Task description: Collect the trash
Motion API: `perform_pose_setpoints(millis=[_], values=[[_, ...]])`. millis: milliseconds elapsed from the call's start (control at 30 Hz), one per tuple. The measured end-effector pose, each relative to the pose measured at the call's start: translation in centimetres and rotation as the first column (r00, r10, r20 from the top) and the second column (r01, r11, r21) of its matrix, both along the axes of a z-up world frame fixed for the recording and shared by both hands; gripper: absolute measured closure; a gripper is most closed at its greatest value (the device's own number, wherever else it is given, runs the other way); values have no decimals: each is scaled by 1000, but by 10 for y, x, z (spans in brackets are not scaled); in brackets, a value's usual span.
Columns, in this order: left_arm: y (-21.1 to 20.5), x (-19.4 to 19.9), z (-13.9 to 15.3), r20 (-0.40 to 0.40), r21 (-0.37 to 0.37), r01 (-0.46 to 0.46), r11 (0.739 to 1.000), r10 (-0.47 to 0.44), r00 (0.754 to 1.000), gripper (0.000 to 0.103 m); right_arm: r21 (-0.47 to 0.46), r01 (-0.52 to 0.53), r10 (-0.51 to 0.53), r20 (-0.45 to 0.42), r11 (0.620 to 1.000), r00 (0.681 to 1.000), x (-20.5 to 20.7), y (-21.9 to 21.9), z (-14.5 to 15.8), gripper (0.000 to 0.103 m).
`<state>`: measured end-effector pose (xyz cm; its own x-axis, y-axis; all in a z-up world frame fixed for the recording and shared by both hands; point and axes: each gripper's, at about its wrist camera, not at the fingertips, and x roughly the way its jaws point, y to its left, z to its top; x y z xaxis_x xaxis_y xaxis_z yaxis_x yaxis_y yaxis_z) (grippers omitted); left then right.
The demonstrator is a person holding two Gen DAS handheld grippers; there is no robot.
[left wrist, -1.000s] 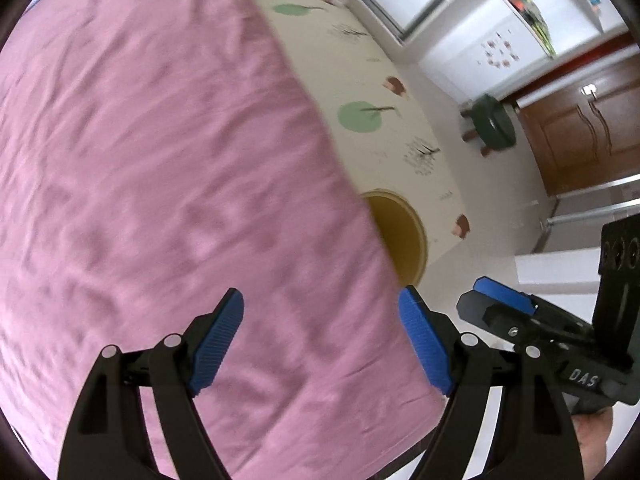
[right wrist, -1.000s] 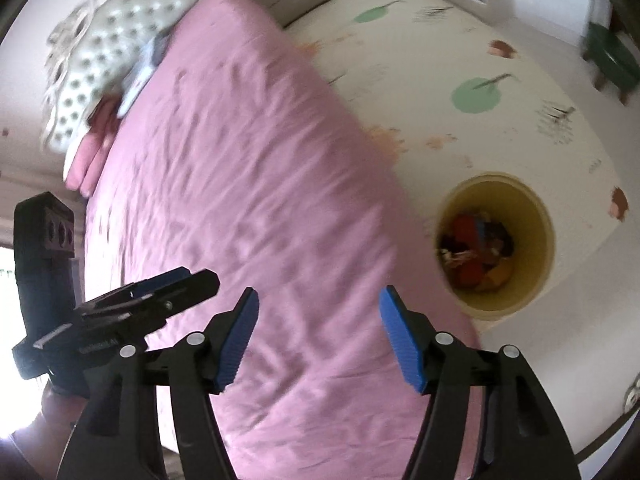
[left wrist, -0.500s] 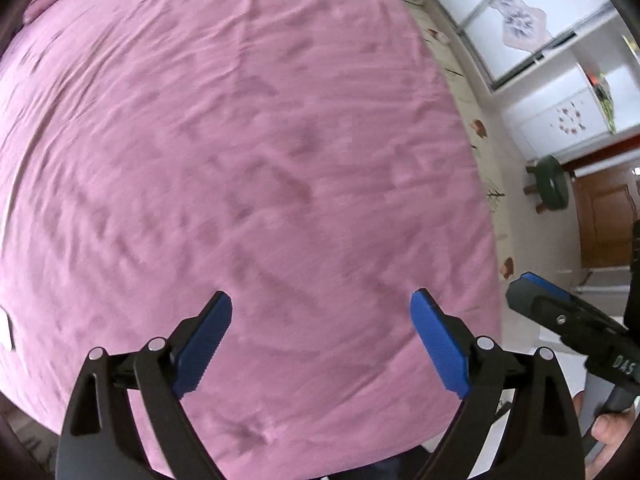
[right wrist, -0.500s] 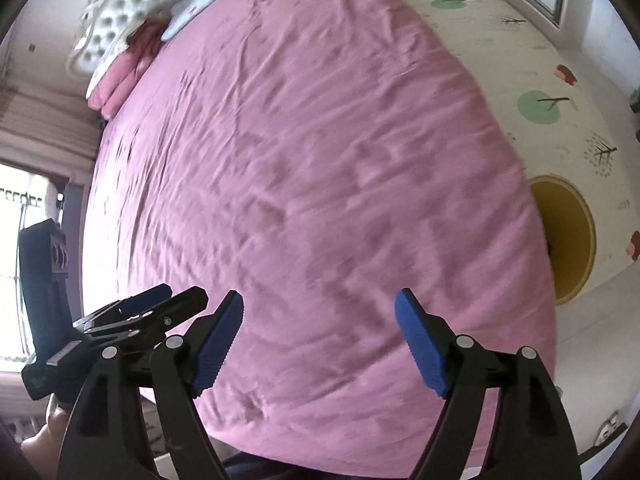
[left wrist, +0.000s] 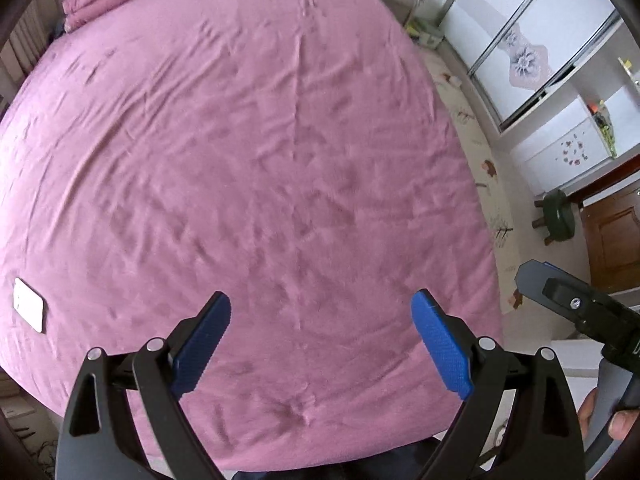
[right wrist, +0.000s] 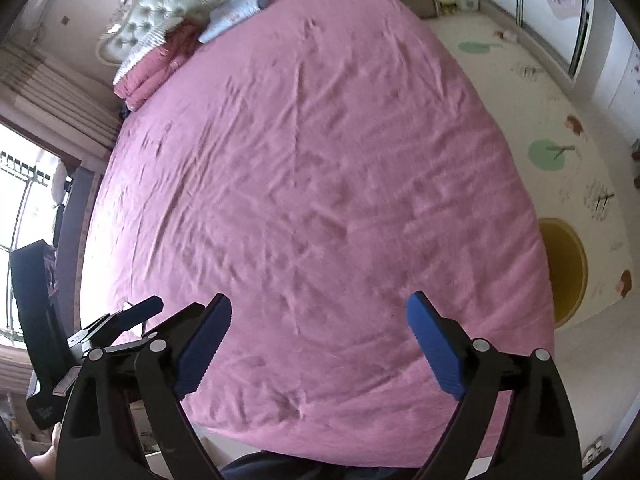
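Our left gripper [left wrist: 320, 340] and right gripper [right wrist: 318, 340] both hover spread wide, grasping nothing, over the pink bed [left wrist: 260, 160]. We see a white card [left wrist: 27, 304] at its left edge and the yellow bin [right wrist: 568, 268] on the floor beside it.

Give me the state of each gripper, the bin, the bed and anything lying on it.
left gripper: open, empty, above the bed.
right gripper: open, empty, above the bed.
yellow bin: upright on the floor beside the bed, contents hidden.
pink bedsheet: spread, wrinkled.
white flat object: lying on the sheet's left edge.
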<state>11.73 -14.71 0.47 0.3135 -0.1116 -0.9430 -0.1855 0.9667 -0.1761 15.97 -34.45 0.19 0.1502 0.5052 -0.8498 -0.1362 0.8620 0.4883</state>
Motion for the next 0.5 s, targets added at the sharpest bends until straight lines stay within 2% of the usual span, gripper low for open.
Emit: perform_pose_setpoints(millis=[233,300,367,500], values=[[11,-22,67,141,74,-51,996,40,989,10,-25,-41,43,115,999,992,-13,10,58,14],[14,-27,85,177,101,-68,993,50,983,10,-17,-44,46,152,999,987,-16,10,75,14],[17,-34,103,213,120,-86,989,59,975,5,-11,-41,43,191,999,981,-20,9,93,13],[21,-51,134,285,124,-118,985,78,955,4,10,-30,27,251,999,968,-28,8,120,11]])
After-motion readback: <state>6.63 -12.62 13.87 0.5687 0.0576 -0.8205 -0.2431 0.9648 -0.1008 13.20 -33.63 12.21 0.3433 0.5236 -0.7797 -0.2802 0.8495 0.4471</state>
